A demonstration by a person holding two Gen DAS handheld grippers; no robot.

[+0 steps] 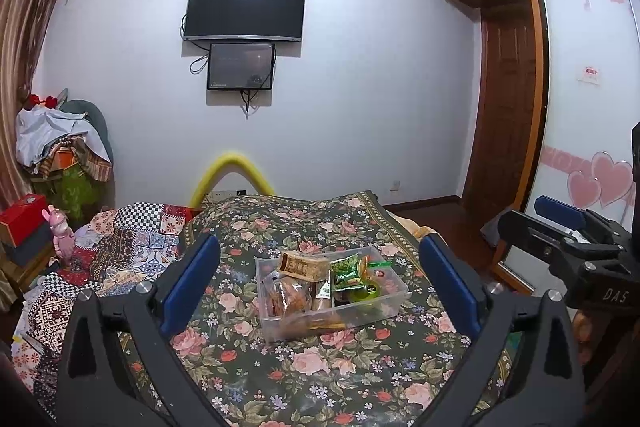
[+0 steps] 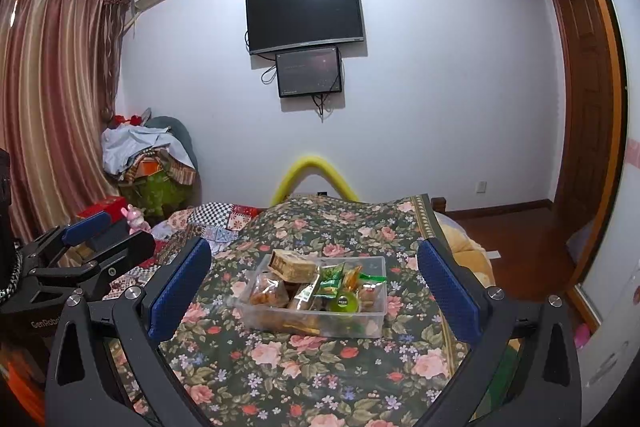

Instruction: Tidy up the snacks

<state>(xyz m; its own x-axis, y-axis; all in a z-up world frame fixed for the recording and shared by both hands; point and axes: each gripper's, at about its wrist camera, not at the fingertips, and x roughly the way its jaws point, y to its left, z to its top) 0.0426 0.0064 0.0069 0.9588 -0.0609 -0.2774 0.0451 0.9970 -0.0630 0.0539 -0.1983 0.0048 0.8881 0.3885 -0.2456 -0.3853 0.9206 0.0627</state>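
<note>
A clear plastic bin [image 1: 394,301] sits on the floral bedspread and also shows in the right wrist view [image 2: 372,321]. It holds several packaged snacks: a brown biscuit pack [image 1: 301,265] on top, a green packet [image 1: 347,270], a bag of brown pastries [image 1: 289,297] and a green round cup [image 1: 366,293]. My left gripper [image 1: 320,287] is open and empty, held above the bed with the bin between its blue pads. My right gripper [image 2: 314,287] is open and empty, also facing the bin. Each gripper shows in the other's view, the right [image 1: 568,227] and the left [image 2: 96,239].
The floral bedspread [image 1: 320,367] covers the bed. A patchwork quilt [image 1: 120,247] lies at the left with a pink toy rabbit [image 1: 62,231] and a red box [image 1: 22,217]. A wooden wardrobe [image 1: 508,87] stands at the right. A yellow foam arch [image 1: 232,171] stands behind the bed.
</note>
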